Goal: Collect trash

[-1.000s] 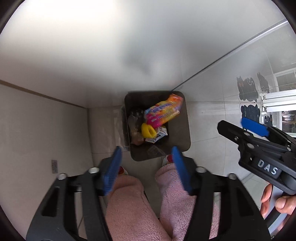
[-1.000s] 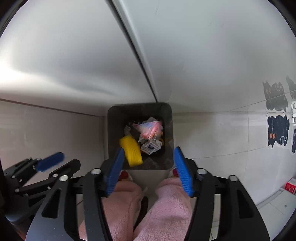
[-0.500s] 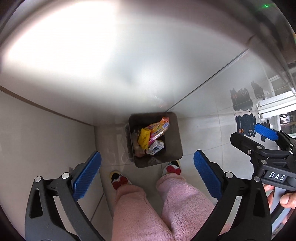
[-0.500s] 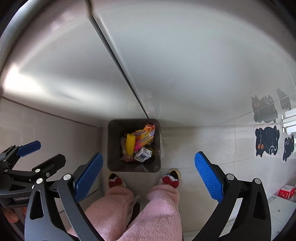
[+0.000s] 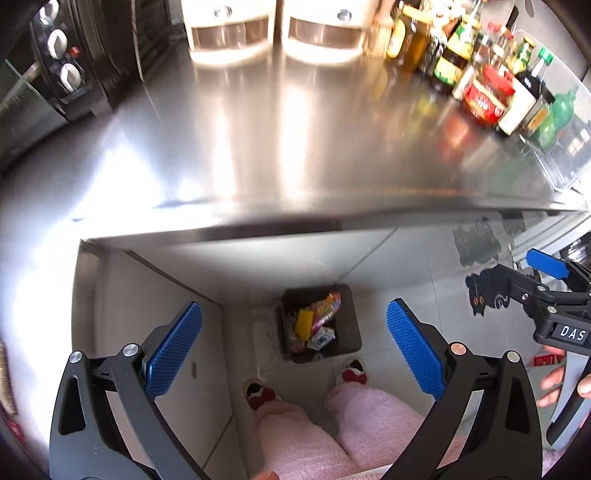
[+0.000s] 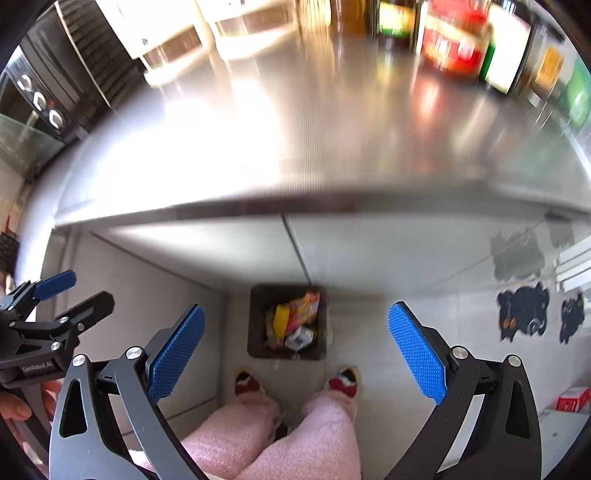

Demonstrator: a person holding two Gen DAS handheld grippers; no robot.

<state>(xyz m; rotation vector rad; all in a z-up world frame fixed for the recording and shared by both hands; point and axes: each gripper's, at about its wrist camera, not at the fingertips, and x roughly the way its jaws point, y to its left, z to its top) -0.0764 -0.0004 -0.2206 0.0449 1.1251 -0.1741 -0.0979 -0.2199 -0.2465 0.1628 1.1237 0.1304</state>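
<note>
- Steel counter fills the top half of both views, shiny and blurred; its front edge runs across above the bin.
- Black oven with knobs at the counter's back left; two cream canisters along the back; bottles and jars crowd the back right corner.
- Pale tile floor below the counter edge; black cat stickers off to the right of the bin.
- My legs in pink fleece, red-and-black slippers just in front of the bin.
- Dark square bin on the floor against the cabinet front under the counter.
- Trash in the bin: bright candy wrapper, yellow piece, small white carton, all touching.
- My left gripper: jaws wide apart, nothing between them, well above the bin.
- My right gripper: jaws also wide, empty, beside the left one.
</note>
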